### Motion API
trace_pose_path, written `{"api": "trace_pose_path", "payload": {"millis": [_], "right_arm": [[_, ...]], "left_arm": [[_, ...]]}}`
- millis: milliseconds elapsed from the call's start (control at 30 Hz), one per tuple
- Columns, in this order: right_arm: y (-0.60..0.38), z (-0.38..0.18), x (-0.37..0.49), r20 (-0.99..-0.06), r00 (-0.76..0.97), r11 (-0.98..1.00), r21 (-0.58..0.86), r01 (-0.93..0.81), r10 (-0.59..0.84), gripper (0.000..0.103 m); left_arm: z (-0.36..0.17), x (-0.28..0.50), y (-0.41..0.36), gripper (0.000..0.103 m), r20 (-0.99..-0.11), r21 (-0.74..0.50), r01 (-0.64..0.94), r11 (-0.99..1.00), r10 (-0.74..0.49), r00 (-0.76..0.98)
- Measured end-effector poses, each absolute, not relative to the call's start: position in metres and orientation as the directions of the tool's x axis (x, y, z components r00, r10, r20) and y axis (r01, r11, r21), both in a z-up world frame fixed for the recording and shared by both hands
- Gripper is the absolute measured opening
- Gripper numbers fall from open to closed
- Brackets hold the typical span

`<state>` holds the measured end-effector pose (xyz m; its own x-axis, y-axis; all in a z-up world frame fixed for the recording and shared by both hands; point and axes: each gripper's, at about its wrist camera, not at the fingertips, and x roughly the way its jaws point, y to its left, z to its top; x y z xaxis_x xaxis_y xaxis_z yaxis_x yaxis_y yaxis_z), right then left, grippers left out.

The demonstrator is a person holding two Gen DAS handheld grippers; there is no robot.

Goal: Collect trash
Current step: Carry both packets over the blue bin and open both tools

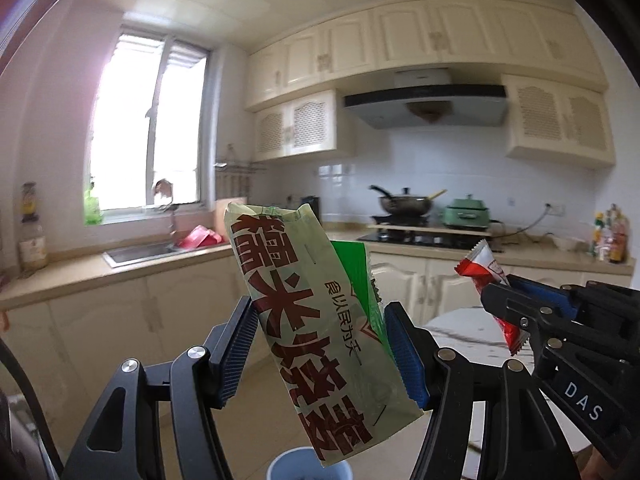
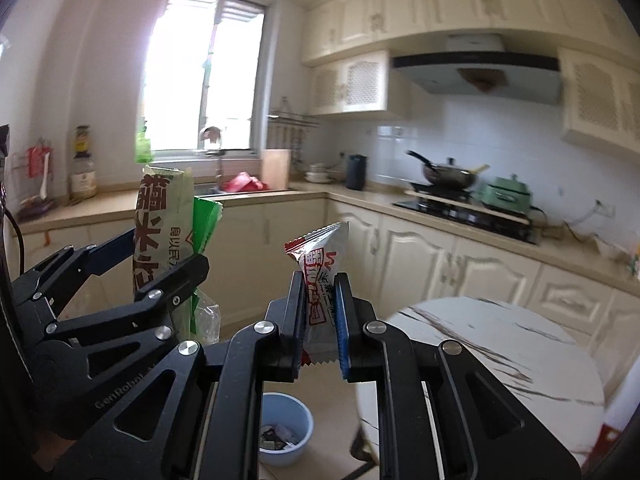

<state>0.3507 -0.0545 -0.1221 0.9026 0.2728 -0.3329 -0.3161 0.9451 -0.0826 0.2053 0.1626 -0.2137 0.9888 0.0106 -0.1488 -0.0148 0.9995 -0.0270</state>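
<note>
From the left wrist camera, the left gripper (image 1: 320,356) stands about half spread, its blue ribbed pads pressed against both sides of a tall pale-green wrapper (image 1: 308,328) printed with large dark-red characters; the wrapper rises tilted between the fingers, with a brighter green flap showing behind its upper right edge. To the right, the right gripper (image 1: 505,300) comes in from the side, nearly closed on a small red-and-white snack packet (image 1: 486,270) whose ends stick out above and below the jaws. A light-blue bin (image 1: 310,465) shows at the bottom edge, under the green wrapper. From the right wrist camera, the right gripper (image 2: 320,320) pinches the snack packet (image 2: 322,268) upright between its narrow-set fingers, the crimped lower edge hanging just below the pads. At left, the left gripper (image 2: 160,256) clamps the green wrapper (image 2: 160,224). The blue bin (image 2: 286,426) sits on the floor below, holding some dark scraps, beside a round marble-patterned table (image 2: 500,344).
</note>
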Motion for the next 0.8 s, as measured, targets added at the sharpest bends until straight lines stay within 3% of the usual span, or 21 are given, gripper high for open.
{"api": "trace_pose_path", "payload": {"millis": [333, 800], "right_arm": [[0.022, -0.184, 0.417, -0.452, 0.806, 0.885, -0.071, -0.459, 0.382, 0.013], [0.051, -0.372, 0.564, -0.727, 0.577, 0.880, 0.078, -0.469, 0.372, 0.013]], "left_arm": [[-0.270, 0.263, 0.179, 0.060, -0.302, -0.037, -0.153, 0.987, 0.135, 0.944], [-0.411, 0.425, 0.156, 0.060, -0.690, -0.007, -0.190, 0.982, 0.133, 0.711]]}}
